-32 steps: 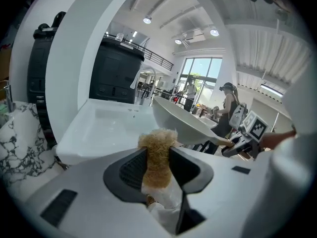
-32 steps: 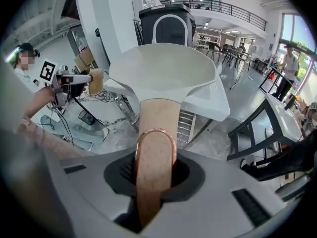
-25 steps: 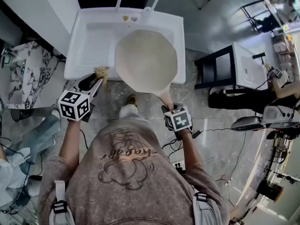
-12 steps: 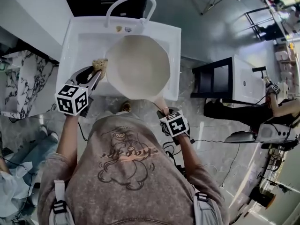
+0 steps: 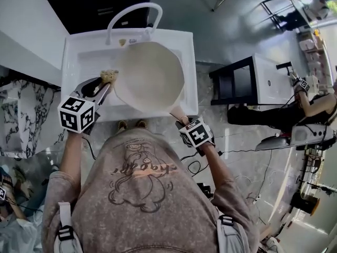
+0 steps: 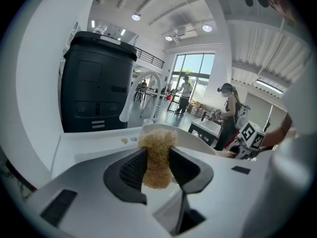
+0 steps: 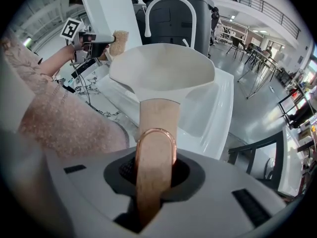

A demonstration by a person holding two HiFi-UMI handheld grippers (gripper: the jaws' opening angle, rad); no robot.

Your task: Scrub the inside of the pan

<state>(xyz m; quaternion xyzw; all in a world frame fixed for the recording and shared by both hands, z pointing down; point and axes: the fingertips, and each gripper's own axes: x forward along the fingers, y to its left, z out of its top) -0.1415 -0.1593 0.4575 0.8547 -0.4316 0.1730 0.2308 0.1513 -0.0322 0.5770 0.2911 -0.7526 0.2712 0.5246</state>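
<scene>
A cream pan (image 5: 149,75) with a many-sided rim hangs tilted over a white sink (image 5: 79,62). Its tan handle (image 7: 154,148) with a copper loop is clamped in my right gripper (image 5: 181,121), which is shut on it. In the right gripper view the pan bowl (image 7: 161,71) faces the camera. My left gripper (image 5: 105,83) is shut on a tan fibrous scrubber (image 6: 157,155), held just left of the pan's rim. The scrubber (image 5: 109,76) stands beside the rim; whether it touches I cannot tell.
A curved white tap (image 5: 131,12) rises at the sink's back edge, with a black bin (image 6: 96,88) behind it. A black and white cabinet (image 5: 247,80) stands to the right. Another person (image 5: 310,107) works at far right. Cables (image 5: 192,165) lie on the floor.
The pan, sink and both grippers have shifted left and up in the head view as the head moved. The scrubber has come closer to the pan's left rim.
</scene>
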